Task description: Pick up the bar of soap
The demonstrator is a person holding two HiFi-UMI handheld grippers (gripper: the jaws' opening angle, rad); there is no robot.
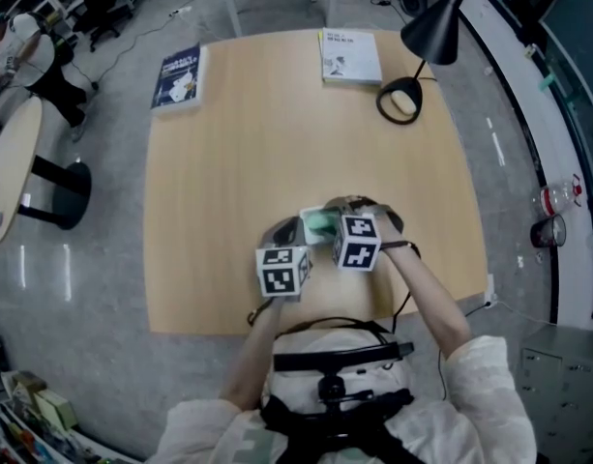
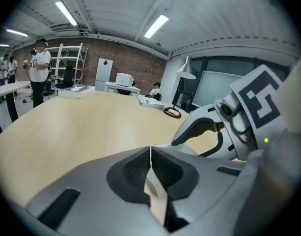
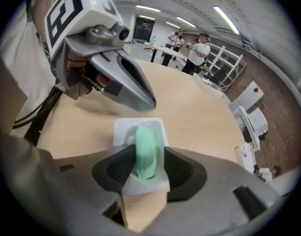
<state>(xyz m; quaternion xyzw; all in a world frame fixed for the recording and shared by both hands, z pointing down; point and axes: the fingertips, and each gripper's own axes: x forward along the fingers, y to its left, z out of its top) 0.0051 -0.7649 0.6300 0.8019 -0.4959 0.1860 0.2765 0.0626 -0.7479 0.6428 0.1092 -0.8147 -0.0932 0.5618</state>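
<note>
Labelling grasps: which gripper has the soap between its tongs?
Right gripper: green soap in a white tray sits between its tongs; the left gripper is shut, empty.

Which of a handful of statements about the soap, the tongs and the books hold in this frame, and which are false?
1. The green bar of soap lies in a white tray. True.
2. The left tongs are wide open. False: they are shut, with nothing between them.
3. The right tongs stand around the bar of soap. True.
4. Three books are in view. False: only a dark book and a light book, at the table's far edge.
</note>
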